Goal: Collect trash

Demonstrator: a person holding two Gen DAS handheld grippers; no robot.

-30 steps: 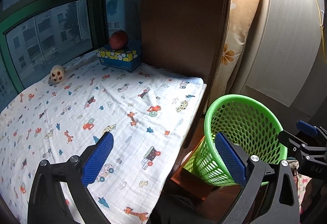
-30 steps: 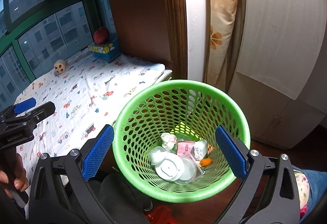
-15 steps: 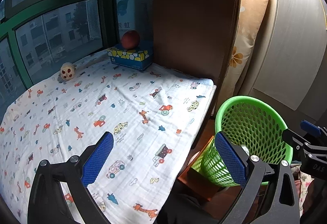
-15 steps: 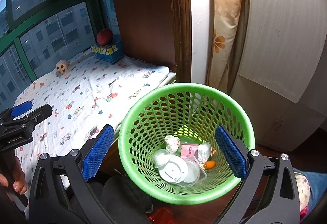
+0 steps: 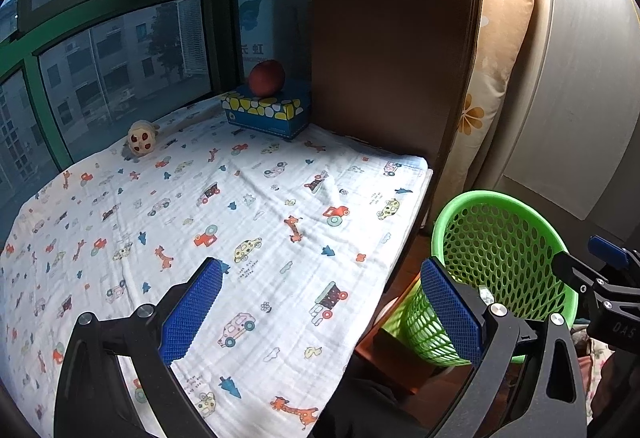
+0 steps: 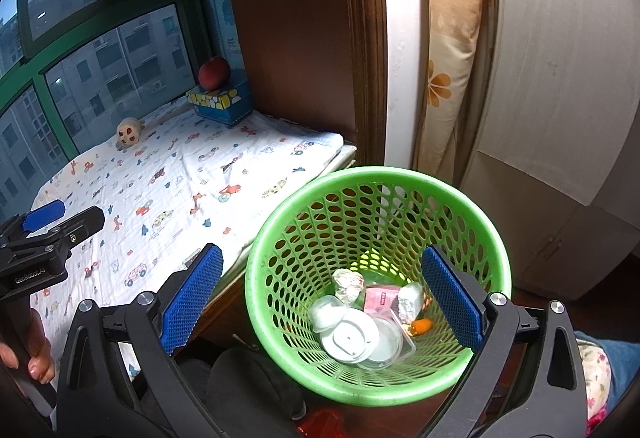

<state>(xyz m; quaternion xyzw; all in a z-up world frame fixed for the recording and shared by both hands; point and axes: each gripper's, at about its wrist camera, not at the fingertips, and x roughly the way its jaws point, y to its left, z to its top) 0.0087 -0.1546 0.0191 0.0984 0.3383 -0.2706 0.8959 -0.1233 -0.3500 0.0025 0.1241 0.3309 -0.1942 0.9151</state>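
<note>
Two claws: left claw (image 5: 320, 310) and right claw (image 6: 320, 298), both wide, empty.
Basket (image 6: 472, 206): beside bed (image 5: 240, 206) edge, trash (image 6: 360, 326) inside.
Bed: mostly bare.

The basket (image 6: 378, 278) is standing on the floor just right of the bed (image 5: 248, 238), holding the trash (image 6: 368, 322). At the bed's far end, a ball (image 5: 267, 77) is resting on a box (image 5: 264, 114), a toy (image 5: 141, 138) lying left of them.

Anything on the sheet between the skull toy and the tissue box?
No, bare printed sheet only between skull toy and tissue box; left wrist view shows it.
</note>
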